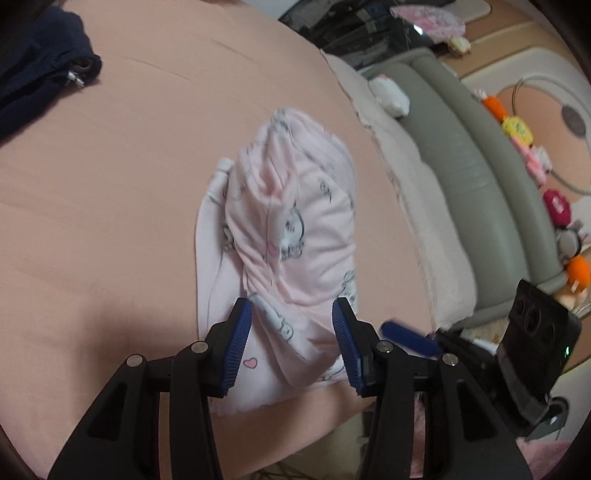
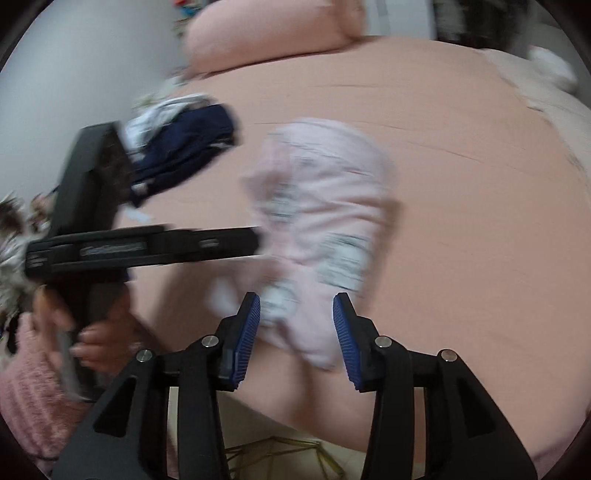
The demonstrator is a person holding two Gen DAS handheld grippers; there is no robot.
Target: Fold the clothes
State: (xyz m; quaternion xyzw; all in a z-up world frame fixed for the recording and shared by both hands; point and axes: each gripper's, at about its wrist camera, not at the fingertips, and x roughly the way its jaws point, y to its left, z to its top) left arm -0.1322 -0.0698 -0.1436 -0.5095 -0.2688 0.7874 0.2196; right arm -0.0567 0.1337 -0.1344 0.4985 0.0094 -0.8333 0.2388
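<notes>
Hovering over a bed, we hold our left gripper (image 1: 291, 328) with its blue pads (image 1: 236, 347) spread wide, nothing clamped between them. Below and ahead of them lies the pink garment (image 1: 291, 225), printed with white cats and small hearts, bunched into a loose mound on the peach bedsheet (image 1: 110, 206) toward the bed's right side. A flatter layer of the same pink cloth spreads under the mound and reaches back beneath our left gripper.

Our right gripper (image 2: 296, 332) hangs over the near end of the same garment (image 2: 317, 206), its pads likewise wide apart and gripping nothing; heavy blur in this view keeps us from saying whether they touch the cloth. From the right wrist view, our left hand (image 2: 99, 332), in a fuzzy pink sleeve (image 2: 26, 398), grasps the handle of the left tool, whose black body stretches toward the garment.

A dark navy garment (image 1: 33, 70) with a zipper lies crumpled at the far left of the sheet, well apart from the pink one. A peach pillow (image 2: 266, 33) sits at the head of the bed. Beside the mattress runs a grey padded rail (image 1: 465, 162), with a row of small plush toys (image 1: 517, 129) along the floor mat beyond it.
</notes>
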